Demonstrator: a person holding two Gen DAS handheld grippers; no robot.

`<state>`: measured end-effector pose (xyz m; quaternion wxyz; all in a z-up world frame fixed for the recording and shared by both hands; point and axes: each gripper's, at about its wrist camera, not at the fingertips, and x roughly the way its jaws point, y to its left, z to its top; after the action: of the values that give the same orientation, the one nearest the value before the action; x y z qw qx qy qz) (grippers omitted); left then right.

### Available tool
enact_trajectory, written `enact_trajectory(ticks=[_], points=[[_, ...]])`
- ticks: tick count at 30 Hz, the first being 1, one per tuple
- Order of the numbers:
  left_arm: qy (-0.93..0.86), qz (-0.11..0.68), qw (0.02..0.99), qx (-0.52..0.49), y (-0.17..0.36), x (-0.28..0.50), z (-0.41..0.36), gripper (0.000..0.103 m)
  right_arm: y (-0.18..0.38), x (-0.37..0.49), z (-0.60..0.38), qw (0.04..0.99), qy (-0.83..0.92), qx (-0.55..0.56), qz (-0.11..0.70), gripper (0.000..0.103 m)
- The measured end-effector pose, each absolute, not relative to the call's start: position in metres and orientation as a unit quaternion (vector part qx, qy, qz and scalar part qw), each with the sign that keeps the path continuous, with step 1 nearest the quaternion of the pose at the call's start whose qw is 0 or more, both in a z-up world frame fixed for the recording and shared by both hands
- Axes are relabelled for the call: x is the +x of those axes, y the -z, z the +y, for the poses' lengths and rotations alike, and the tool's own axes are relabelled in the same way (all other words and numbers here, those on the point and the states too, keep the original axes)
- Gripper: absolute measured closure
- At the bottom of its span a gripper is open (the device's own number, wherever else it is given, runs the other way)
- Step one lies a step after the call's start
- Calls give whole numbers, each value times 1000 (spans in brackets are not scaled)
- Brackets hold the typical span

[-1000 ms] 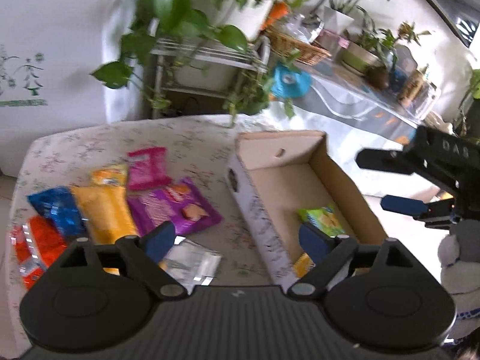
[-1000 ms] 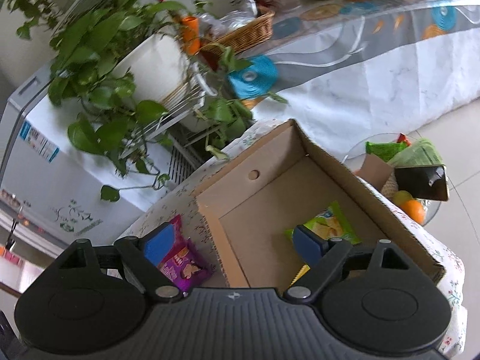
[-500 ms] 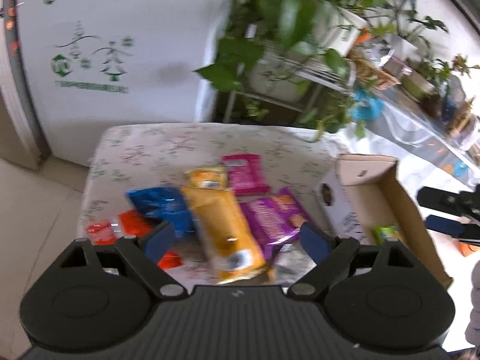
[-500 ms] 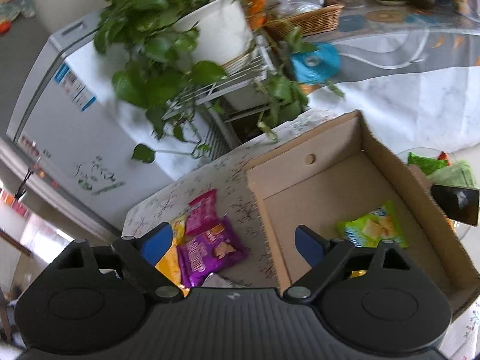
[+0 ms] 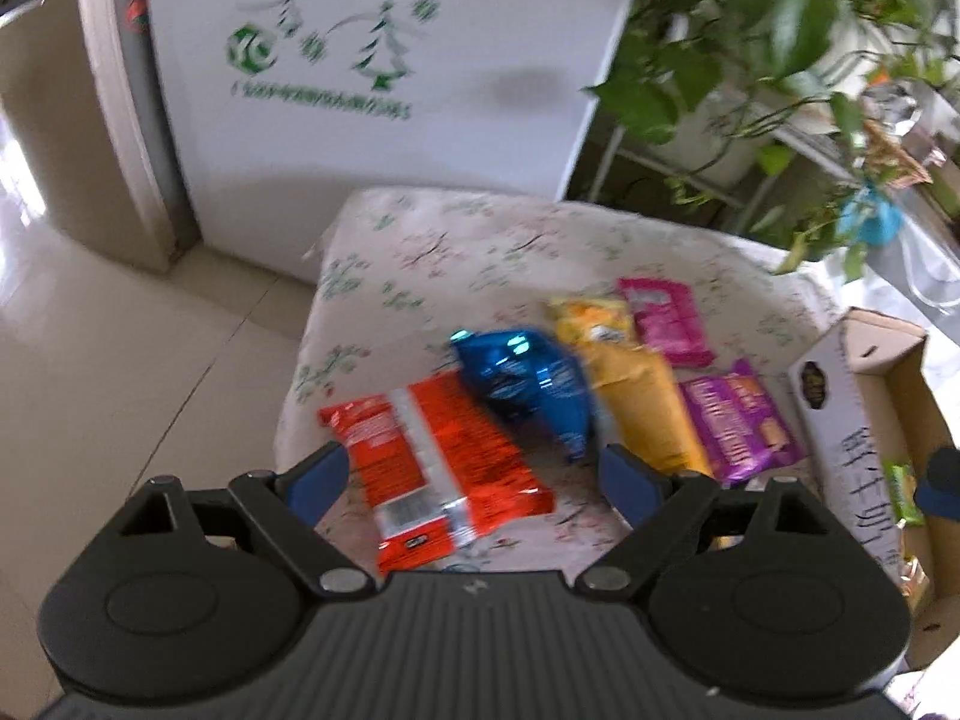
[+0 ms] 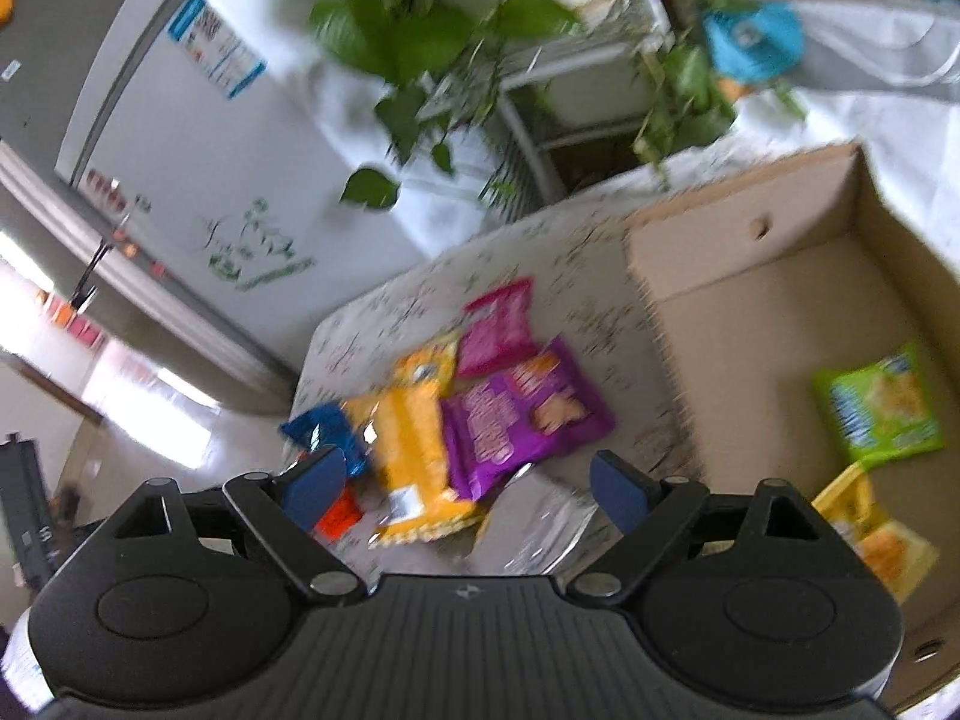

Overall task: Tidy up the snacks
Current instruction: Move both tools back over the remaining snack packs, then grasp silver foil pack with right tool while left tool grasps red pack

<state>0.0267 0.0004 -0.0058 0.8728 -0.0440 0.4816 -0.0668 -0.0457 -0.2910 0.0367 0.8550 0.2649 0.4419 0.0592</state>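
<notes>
The left gripper [image 5: 474, 477] hangs over the near edge of the desk [image 5: 420, 252] with its jaws spread wide and nothing in them. Between the jaws lies the red pack [image 5: 438, 462], flat on the flowered cloth, its near end closest to the camera. Just beyond it, toward the right jaw, sits the blue pack [image 5: 528, 384], overlapping the red pack's far corner. Past the right jaw lie the orange pack [image 5: 648, 402], then the purple pack [image 5: 738, 420], side by side and touching. Farther off are the yellow pack [image 5: 591, 318] and the pink pack [image 5: 666, 318]. The box [image 5: 840, 396] stands to the right of the right jaw, at the desk's edge.

The right gripper [image 6: 468, 483] also has its jaws wide apart and holds nothing. The orange pack [image 6: 414, 438] and purple pack [image 6: 516, 408] lie ahead between its jaws, with a silvery wrapper [image 6: 540, 528] nearest, by the right jaw. The blue pack [image 6: 324, 426] shows just beyond the left jaw. The box [image 6: 750, 312] opens to the right of the right jaw; inside it a green pack [image 6: 876, 402] lies flat on the floor, with a yellow packet [image 6: 870, 528] nearer the camera, beside it.

A white fridge [image 5: 372, 72] stands behind the desk, and a leafy plant [image 5: 768, 30] beyond the right jaw. Both views are blurred.
</notes>
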Motion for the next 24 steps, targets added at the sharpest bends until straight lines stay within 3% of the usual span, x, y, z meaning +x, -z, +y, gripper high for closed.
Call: enact_trajectory(ticks=[24], points=[[18, 548, 832, -87, 71, 79, 0, 12, 17, -19, -260, 799, -33, 286, 528, 10]])
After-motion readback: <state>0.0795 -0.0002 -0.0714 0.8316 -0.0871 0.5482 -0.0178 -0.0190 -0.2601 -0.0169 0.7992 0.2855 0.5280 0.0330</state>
